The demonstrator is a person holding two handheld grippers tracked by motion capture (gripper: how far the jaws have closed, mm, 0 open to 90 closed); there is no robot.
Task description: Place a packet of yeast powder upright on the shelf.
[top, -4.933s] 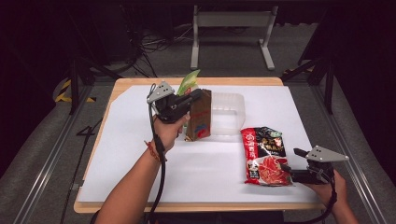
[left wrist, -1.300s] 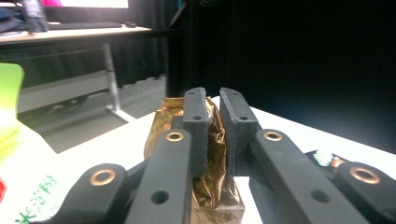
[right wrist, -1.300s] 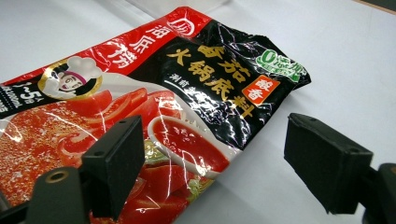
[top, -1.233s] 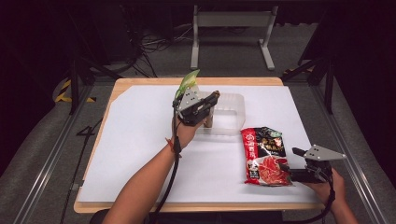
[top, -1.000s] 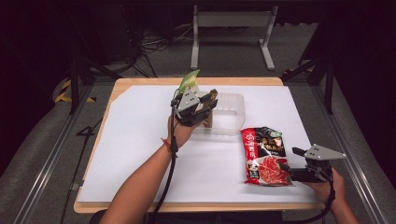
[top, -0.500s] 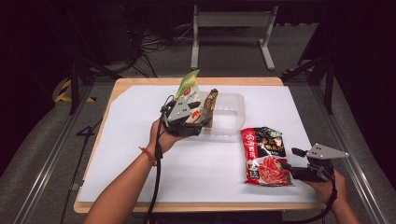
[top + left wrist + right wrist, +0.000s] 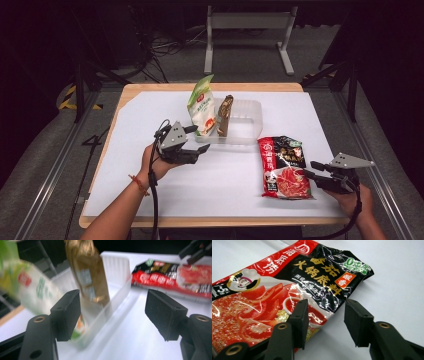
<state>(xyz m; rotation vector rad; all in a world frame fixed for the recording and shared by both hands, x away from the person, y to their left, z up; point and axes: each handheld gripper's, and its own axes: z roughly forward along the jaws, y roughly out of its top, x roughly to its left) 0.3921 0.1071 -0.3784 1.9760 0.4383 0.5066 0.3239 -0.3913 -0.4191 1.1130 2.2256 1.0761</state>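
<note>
A clear plastic tray [image 7: 250, 125] stands at the middle back of the white sheet. In its left end stand a green-and-white pouch [image 7: 201, 107] and a slim brown packet [image 7: 224, 115], both upright. My left gripper [image 7: 199, 140] hovers just in front and to the left of the tray, open and empty. In the left gripper view its own gripper [image 7: 115, 315] frames the brown packet [image 7: 87, 275] and the pouch [image 7: 27, 287]. A red-and-black soup packet [image 7: 282, 167] lies flat at the right. My right gripper [image 7: 310, 170] is open at its right edge; the packet [image 7: 287, 282] edge reaches into the gripper [image 7: 328, 320] gap.
The white sheet [image 7: 150, 115] covers a wooden table with its near edge [image 7: 210, 222] close to the forearms. A metal frame [image 7: 245, 30] and cables stand on the dark floor behind. Rails run along both sides of the table.
My left gripper carried the brown packet to the tray, let it go standing beside the pouch, and drew back left and nearer, open. The right gripper has stayed put.
</note>
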